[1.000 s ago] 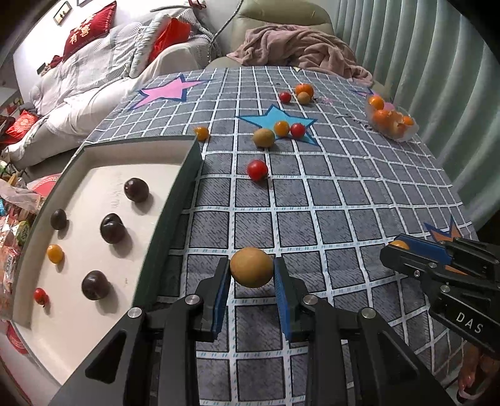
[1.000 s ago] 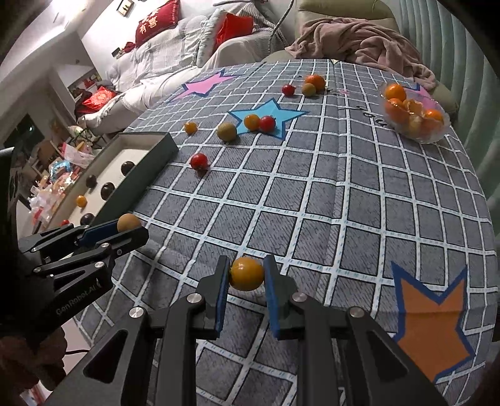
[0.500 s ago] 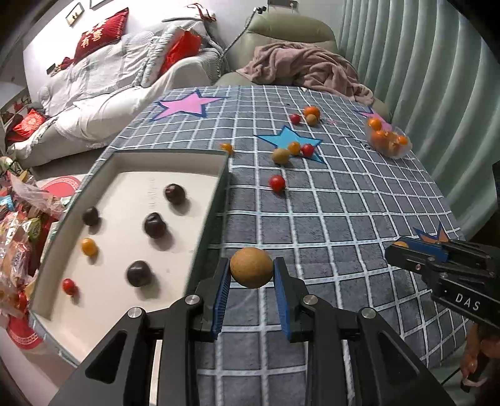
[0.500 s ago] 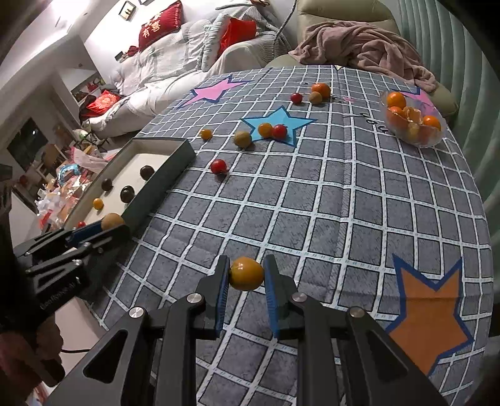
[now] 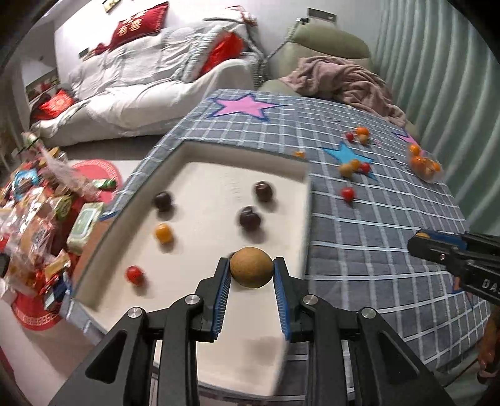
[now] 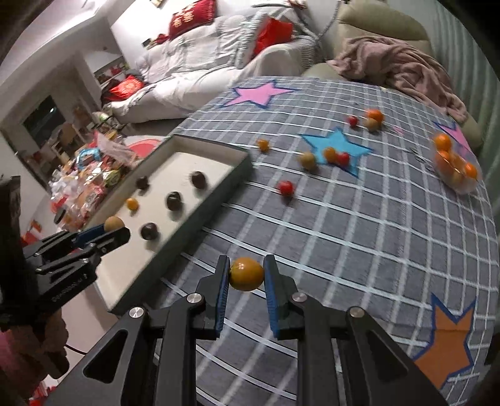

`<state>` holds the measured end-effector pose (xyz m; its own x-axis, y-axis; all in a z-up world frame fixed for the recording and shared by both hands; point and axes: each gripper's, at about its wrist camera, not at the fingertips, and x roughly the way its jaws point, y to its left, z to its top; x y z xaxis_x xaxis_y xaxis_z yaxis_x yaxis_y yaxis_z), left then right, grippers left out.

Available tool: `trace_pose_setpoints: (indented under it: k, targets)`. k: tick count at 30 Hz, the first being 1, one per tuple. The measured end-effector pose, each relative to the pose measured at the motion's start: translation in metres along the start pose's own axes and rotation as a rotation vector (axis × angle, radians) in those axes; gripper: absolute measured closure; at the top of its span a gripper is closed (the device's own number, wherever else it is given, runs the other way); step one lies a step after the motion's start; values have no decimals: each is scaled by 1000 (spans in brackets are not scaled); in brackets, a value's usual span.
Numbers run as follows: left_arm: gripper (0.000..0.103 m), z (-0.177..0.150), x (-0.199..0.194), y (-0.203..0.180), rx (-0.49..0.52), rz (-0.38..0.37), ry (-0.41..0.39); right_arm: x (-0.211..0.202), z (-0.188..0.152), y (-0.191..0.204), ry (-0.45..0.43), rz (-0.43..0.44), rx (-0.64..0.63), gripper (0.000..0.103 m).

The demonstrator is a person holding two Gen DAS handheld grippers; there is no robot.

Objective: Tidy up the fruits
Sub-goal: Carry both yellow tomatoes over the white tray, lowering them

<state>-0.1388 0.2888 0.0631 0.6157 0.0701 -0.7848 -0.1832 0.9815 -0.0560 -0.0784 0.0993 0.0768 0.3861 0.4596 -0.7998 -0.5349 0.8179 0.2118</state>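
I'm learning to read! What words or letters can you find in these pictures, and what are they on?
"DA": white letters on the right claw, cut off by the picture's edge.
Gold characters on the red cushion: too blurred to read.
Pale lettering on the left claw: too blurred to read.
Snack packets on the floor: print too small.

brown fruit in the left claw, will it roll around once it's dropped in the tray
Probably yes: the brown fruit looks round and the tray floor looks flat and smooth. The raised walls should contain it. It might bump the dark fruit nearby.
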Motion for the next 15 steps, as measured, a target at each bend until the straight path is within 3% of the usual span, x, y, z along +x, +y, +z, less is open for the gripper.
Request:
trace_pose_setpoints:
  k: [7,15]
  targets:
    - [74,-5,16,35,-52,36,34,30,18,50,41,51,-82,79]
    - [74,-11,37,47,-38,71,76,75,32,89,109,61,-146,79]
